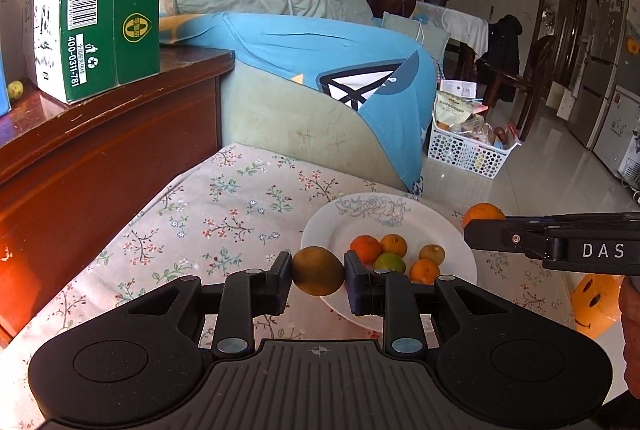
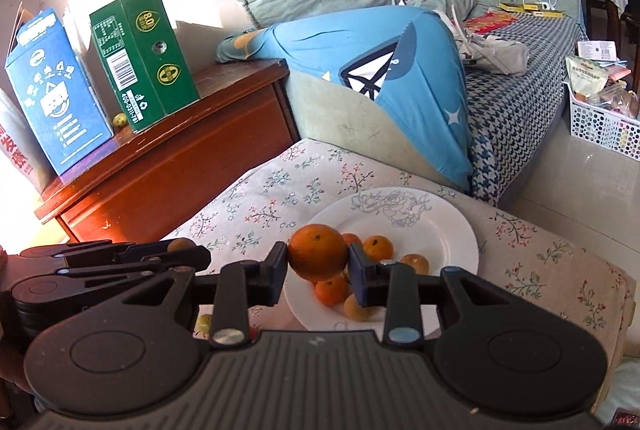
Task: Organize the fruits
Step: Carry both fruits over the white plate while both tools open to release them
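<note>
Left tongs clamped on brownish-green citrus, right tongs clamped on orange (both above white plate holding five small citrus).

Five small citrus on white plate; two held.

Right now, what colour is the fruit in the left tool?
Brownish olive-green fruit, clamped in the left tool; left wrist view shows it best.
</note>
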Demonstrator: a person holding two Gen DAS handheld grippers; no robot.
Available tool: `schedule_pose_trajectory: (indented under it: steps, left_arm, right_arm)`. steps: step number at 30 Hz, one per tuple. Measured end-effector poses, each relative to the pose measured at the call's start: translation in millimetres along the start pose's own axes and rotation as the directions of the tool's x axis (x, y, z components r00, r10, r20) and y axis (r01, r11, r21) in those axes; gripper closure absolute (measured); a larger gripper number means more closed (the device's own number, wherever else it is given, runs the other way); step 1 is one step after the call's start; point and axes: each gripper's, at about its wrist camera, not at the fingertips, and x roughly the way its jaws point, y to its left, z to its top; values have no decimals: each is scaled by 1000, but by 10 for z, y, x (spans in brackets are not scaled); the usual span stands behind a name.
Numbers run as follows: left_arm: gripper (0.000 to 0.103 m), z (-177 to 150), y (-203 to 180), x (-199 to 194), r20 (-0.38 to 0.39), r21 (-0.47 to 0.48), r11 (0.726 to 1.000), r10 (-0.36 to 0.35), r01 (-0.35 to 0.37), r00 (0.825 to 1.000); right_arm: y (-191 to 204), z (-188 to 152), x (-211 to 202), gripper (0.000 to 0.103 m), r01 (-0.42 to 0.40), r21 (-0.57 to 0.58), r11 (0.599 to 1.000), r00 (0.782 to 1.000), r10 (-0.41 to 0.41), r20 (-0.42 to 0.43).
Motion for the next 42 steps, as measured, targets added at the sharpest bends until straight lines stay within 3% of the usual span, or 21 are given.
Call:
schedule_pose_trajectory:
  steps: [11,26,35,42]
  left_arm:
    - [78,162,-41,409,-24,12,1000,-5,5,1000]
    - [78,156,-66,1019,-116,2,999,-34,35,993]
    - [77,122,-97,1231,-149,-3,999,-49,49,988]
    - [71,177,-119,1206,-137,-21,999,-52,50,989]
  right_arm:
    - [-290,200,170,70,65,45,997,998,-65,9]
    - [-513,220,673,70,98,105,990,992,-89,-94]
    - [-677,168,936,70,141,153,978,982,-118,-149]
    - [-707,191,946,64,137,189,972,984,-111,-141]
